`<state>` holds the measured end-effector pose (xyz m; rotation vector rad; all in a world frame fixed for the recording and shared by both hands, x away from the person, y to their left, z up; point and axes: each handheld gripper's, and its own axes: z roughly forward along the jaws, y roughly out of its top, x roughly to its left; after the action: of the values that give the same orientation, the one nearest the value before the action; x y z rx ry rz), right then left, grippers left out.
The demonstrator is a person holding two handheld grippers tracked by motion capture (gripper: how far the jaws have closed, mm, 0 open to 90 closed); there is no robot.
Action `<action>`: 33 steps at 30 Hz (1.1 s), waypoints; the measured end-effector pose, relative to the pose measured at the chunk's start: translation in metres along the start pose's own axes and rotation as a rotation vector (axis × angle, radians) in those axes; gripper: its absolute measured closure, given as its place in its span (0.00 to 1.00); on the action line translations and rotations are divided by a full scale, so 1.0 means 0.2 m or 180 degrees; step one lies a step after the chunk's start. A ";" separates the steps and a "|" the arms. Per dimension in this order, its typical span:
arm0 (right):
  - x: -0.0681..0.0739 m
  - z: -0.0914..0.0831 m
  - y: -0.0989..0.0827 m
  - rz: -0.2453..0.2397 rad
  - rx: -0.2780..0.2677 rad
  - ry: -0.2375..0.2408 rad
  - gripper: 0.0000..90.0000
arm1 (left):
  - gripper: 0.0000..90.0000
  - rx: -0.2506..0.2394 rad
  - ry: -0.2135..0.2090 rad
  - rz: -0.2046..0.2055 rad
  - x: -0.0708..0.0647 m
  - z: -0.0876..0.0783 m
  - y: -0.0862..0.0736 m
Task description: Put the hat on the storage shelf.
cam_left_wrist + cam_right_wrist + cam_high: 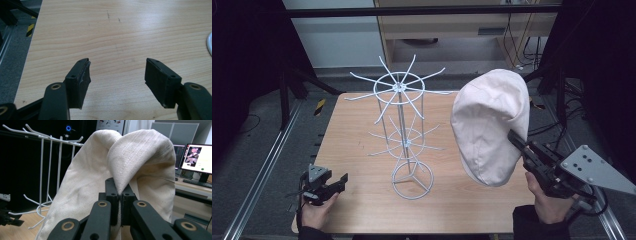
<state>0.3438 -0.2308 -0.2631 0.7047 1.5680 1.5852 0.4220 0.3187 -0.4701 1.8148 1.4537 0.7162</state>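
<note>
Beside white wire rack, cream cap in right gripper

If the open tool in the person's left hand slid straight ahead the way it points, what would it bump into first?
Probably the white wire rack: the left tool points across bare table toward the rack's ring base, though depth is hard to judge.

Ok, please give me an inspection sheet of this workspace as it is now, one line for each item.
Surface: wooden table, a few faint marks.
Job's things: pale cloth cap held up off the table; white wire rack upright at centre.
Clutter: nothing seen.
Grippers: right gripper shut on the cap's edge; left gripper open, holding nothing, low over the table.
Cables: bundle behind the table.
Surroundings: lit monitor, grey floor.
</note>
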 end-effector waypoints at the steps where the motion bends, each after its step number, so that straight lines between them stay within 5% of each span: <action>1: 0.00 0.00 0.01 -0.0003 -0.0014 0.0000 0.98 | 0.41 -0.0001 0.0000 0.0000 0.00 0.00 0.00; 18: 0.02 0.01 0.18 -0.0093 -0.0394 0.0057 0.98 | 0.41 0.0006 0.0004 0.0011 0.00 0.00 0.00; 33: 0.14 0.21 0.20 -0.0151 -0.0369 0.0457 0.98 | 0.41 -0.0006 0.0001 0.0009 0.00 0.00 0.00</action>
<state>0.3588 -0.1819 -0.2235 0.4967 1.5683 1.7079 0.4221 0.3190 -0.4701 1.8157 1.4504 0.7190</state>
